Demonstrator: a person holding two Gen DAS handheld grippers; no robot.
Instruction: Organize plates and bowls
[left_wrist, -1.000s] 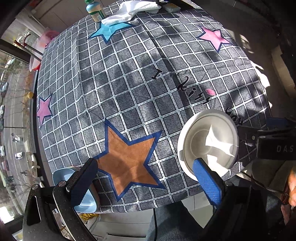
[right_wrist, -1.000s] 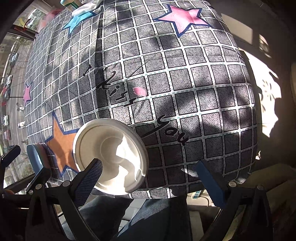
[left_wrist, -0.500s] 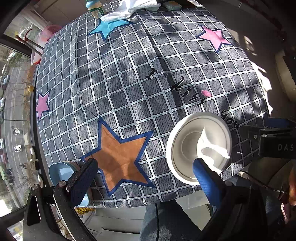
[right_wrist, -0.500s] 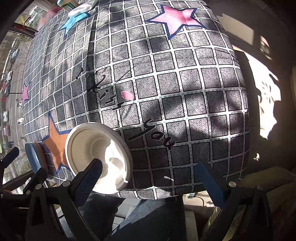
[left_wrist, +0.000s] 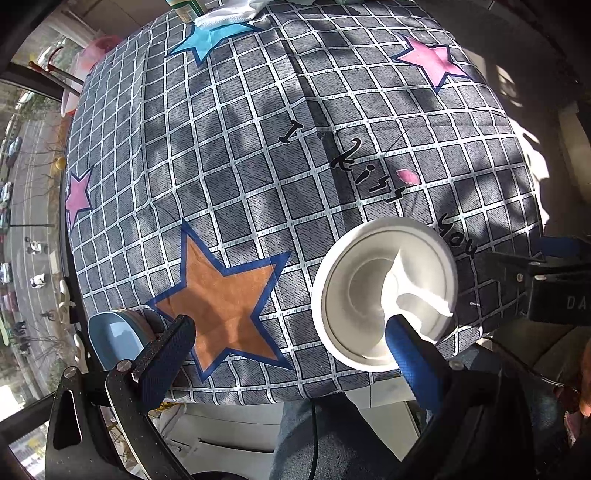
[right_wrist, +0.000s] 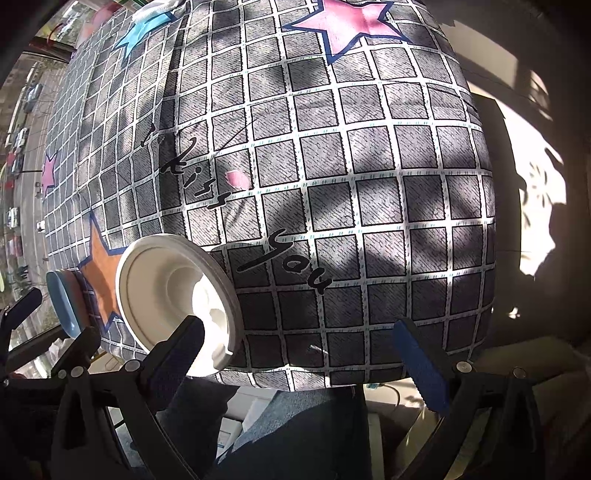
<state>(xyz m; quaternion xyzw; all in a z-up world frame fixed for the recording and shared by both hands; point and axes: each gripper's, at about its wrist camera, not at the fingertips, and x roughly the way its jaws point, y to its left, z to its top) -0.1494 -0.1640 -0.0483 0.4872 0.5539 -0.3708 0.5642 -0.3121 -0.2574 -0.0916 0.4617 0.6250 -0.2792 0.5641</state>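
Observation:
A white bowl (left_wrist: 384, 291) sits near the front edge of the table on the checked cloth; it also shows in the right wrist view (right_wrist: 173, 295). A light blue plate (left_wrist: 114, 338) lies at the front left corner, seen too in the right wrist view (right_wrist: 64, 302). My left gripper (left_wrist: 288, 354) is open above the front edge, its right finger over the white bowl's near rim and its left finger beside the blue plate. My right gripper (right_wrist: 299, 354) is open and empty, right of the white bowl, with its left finger in front of the rim.
The grey checked tablecloth (left_wrist: 258, 147) has printed stars and black writing. A white cloth (left_wrist: 229, 13) and a bottle (left_wrist: 184, 5) lie at the far edge. A window and street are on the left. The person's legs (left_wrist: 314, 435) are below the table's front edge.
Both grippers have drawn back and to the left a little, so the table and bowl sit further right in the views. The bowl and the blue plate have not moved.

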